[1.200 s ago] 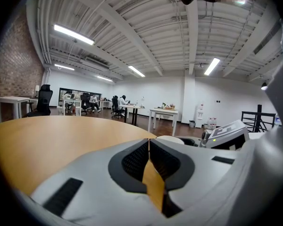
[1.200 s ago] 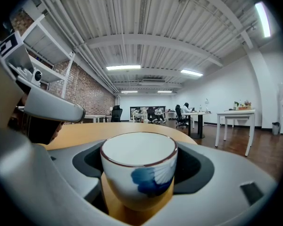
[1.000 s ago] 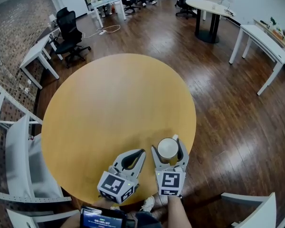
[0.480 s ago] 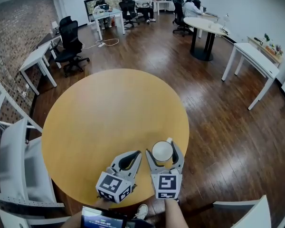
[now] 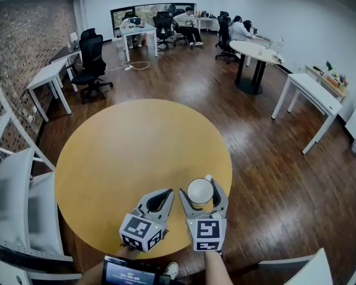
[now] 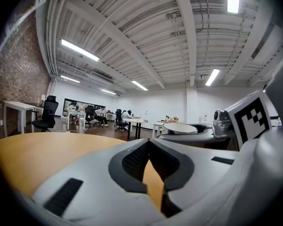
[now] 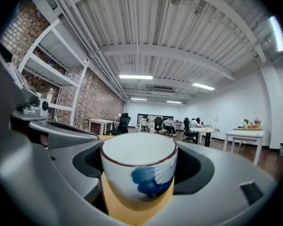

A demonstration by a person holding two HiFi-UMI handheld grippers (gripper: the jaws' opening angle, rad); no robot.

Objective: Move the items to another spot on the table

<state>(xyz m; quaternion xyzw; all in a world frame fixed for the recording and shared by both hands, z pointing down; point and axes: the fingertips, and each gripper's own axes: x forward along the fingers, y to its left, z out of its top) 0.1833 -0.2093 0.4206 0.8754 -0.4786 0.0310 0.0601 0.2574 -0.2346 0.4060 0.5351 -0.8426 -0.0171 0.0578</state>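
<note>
Two grippers held side by side
The left gripper (image 5: 168,192) has its jaws together and empty; the right gripper (image 5: 199,186) clamps a cup (image 5: 200,193).

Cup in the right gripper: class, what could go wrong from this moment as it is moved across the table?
1. The right gripper holds the cup only by its smooth rounded sides, so it might slip or tilt.
2. The cup is near the edge of the table; released here, it could fall to the floor.
3. The shut left gripper lies close beside and might knock it.
</note>
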